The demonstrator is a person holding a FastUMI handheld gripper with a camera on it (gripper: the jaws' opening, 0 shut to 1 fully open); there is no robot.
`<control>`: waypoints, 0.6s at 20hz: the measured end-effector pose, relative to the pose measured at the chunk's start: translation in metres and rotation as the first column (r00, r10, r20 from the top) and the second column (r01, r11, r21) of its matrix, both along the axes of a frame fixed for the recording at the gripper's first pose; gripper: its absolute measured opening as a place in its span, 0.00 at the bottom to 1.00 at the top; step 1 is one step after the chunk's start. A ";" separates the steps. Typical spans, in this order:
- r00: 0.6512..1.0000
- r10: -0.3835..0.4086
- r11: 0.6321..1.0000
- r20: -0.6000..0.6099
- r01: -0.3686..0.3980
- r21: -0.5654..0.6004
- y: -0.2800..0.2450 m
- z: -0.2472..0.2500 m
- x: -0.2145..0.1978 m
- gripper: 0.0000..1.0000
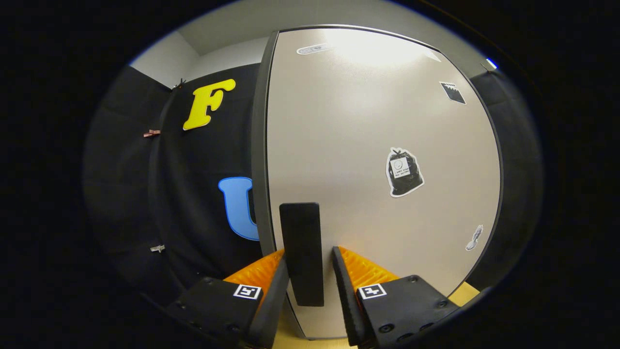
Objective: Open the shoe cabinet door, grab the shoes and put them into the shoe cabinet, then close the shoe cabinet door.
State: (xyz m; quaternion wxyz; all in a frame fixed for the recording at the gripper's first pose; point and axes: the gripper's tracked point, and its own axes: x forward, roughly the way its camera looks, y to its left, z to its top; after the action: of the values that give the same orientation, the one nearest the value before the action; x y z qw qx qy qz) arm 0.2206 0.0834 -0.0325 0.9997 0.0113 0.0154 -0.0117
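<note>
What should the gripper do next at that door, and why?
Probably close the gripper on the black handle and then pull. The handle stands between the two fingers, with a small gap on the right side, so it looks not yet clamped. The door appears to be shut.

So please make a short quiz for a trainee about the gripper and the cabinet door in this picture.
1. True or false: the black handle on the cabinet door stands between the fingers of the gripper.
2. Which sticker is nearest the middle of the door? A) a black bag sticker B) a red star C) a green leaf
3. Fill in: the inner pads of the fingers are coloured ____.

Key: 1 true; 2 A; 3 orange.
</note>
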 end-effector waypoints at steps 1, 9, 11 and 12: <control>1.000 0.000 1.000 -0.002 0.000 -0.003 0.001 -0.001 0.000 0.58; 1.000 -0.012 1.000 -0.020 0.012 -0.026 0.006 -0.002 -0.001 0.30; 1.000 -0.004 1.000 -0.025 0.004 -0.019 0.006 -0.003 -0.002 0.30; 1.000 0.001 1.000 -0.024 -0.001 -0.017 0.006 -0.002 -0.003 0.30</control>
State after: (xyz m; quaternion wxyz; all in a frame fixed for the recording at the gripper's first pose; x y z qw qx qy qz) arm 0.2171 0.0890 -0.0346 0.9996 0.0028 0.0271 -0.0113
